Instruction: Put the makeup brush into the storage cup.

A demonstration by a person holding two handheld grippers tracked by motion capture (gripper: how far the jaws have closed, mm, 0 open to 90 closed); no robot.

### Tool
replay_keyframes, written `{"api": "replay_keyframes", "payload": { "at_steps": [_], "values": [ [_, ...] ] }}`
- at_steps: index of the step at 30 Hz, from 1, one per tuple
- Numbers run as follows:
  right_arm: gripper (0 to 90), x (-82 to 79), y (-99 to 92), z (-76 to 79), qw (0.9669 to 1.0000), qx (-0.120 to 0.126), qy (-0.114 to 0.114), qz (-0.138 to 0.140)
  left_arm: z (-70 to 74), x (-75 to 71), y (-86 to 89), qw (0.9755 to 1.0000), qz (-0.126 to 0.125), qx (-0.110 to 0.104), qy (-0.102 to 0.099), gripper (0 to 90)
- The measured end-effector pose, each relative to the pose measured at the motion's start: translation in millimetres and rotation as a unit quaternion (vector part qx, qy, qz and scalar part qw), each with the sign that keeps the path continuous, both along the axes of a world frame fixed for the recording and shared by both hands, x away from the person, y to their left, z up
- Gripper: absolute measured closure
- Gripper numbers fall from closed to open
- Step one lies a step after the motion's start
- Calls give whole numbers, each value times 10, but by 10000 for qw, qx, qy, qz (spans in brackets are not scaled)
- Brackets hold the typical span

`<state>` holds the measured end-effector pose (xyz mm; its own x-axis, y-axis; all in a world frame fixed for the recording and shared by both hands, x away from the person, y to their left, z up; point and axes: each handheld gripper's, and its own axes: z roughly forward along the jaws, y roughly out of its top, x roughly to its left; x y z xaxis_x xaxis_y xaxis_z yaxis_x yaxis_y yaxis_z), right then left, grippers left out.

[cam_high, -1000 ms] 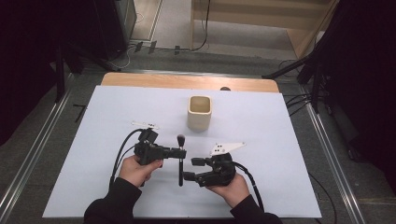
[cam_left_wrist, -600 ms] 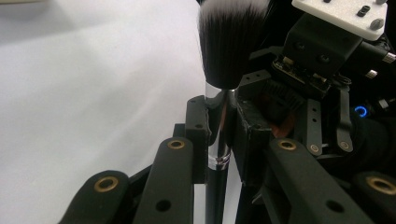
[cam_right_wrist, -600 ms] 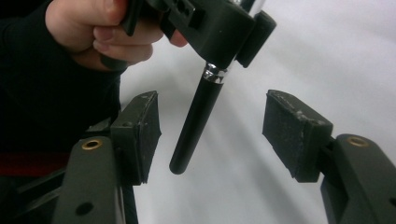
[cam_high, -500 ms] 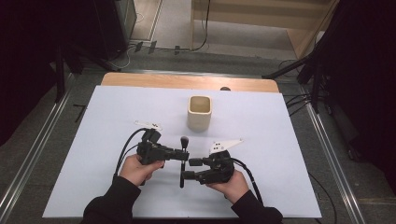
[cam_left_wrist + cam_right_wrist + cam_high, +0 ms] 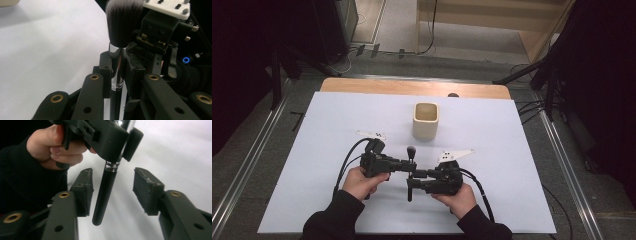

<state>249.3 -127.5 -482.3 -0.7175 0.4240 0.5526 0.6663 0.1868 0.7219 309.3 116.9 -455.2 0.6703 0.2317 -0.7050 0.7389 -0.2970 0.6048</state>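
Over the white table point(image 5: 512, 150), the left tool point(image 5: 404, 165) clamps a makeup brush point(image 5: 410, 172); the right tool point(image 5: 417, 181), closing, brackets its handle untouched.

Makeup brush point(image 5: 124, 22) – soft dark bristles with pale tips, polished chrome ferrule, smooth semi-gloss black handle point(image 5: 103, 195). Left gripper point(image 5: 117, 67) and right gripper point(image 5: 112, 192) – matt black plastic, brass-coloured rivets, rough scuffed pads point(image 5: 146, 190). Table cover point(image 5: 512, 145) is matt white, paper-like; bare wood edge behind. Cup point(image 5: 426, 120) is matt cream.
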Motion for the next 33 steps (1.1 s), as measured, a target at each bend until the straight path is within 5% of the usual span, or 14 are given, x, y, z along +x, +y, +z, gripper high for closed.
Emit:
{"api": "replay_keyframes", "payload": {
  "at_steps": [13,27,33],
  "values": [
    [780,-15,10,-14,9991,209,269,-242,-12,-33,-25,9998,125,-36,-118,778],
    [798,-8,8,-7,9989,123,346,-278,0,-50,-39,9994,176,49,-281,769],
    [799,-1,-7,3,9989,82,334,-304,39,-55,-23,9983,245,242,-480,585]
  ]
}}
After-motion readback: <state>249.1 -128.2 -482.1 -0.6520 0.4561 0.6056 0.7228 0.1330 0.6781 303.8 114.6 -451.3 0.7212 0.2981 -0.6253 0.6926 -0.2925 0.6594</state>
